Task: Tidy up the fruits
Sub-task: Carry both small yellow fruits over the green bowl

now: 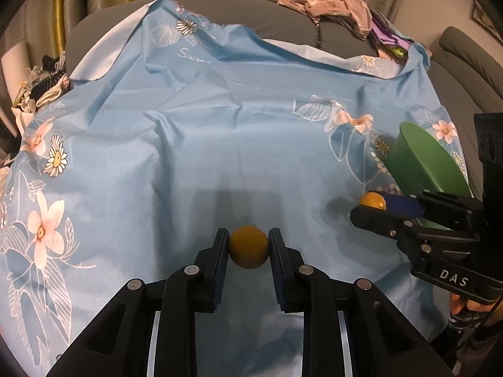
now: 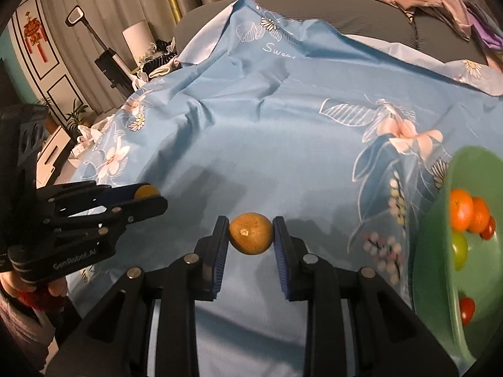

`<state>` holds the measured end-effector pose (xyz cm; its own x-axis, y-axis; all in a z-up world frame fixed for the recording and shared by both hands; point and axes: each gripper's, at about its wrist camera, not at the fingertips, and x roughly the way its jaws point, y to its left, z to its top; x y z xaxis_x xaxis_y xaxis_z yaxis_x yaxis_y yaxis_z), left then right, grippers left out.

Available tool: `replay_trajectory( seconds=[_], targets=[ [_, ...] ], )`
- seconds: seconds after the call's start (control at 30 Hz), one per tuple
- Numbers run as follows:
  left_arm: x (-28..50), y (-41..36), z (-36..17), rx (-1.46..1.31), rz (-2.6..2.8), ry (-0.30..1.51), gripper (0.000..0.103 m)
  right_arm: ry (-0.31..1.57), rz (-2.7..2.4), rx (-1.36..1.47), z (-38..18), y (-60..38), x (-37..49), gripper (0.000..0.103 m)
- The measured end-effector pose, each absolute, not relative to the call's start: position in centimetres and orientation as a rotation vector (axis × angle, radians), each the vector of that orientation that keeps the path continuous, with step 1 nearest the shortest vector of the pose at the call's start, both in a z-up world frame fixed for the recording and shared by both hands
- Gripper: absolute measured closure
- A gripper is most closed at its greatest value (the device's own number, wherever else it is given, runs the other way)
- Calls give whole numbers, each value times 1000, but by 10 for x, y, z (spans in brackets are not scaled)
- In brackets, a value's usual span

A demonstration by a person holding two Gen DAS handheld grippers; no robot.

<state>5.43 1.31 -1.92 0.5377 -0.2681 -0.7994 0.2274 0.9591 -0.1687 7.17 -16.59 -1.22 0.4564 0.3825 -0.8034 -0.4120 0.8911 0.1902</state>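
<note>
Fruit sits in both grippers. The left gripper (image 1: 248, 246) clamps a dull yellow-brown fruit (image 1: 248, 247) between its pads, raised over the blue floral sheet (image 1: 188, 144). The right gripper (image 2: 250, 234) pinches a second brownish fruit (image 2: 250, 233) the same way. To its right, near but apart, stands the green bowl (image 2: 433, 251), holding orange fruits (image 2: 468, 213), a green one and small red ones.
</note>
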Motion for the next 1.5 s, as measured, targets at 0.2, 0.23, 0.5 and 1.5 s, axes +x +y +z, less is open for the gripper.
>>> replay_trajectory(
  seconds=[0.2, 0.23, 0.5, 1.5],
  targets=[
    [45, 1, -9, -25, -302, 949, 78, 958, 478, -12, -3, -179, 55, 74],
    [44, 0, -8, -22, -303, 947, 78, 956, 476, -6, -1, -182, 53, 74],
    [35, -18, 5, 11, -315, 925, 78, 929, 476, 27, 8, -196, 39, 74],
    [23, -92, 50, 104, -445, 823, 78, 767, 397, 123, 54, -268, 9, 74]
  ],
)
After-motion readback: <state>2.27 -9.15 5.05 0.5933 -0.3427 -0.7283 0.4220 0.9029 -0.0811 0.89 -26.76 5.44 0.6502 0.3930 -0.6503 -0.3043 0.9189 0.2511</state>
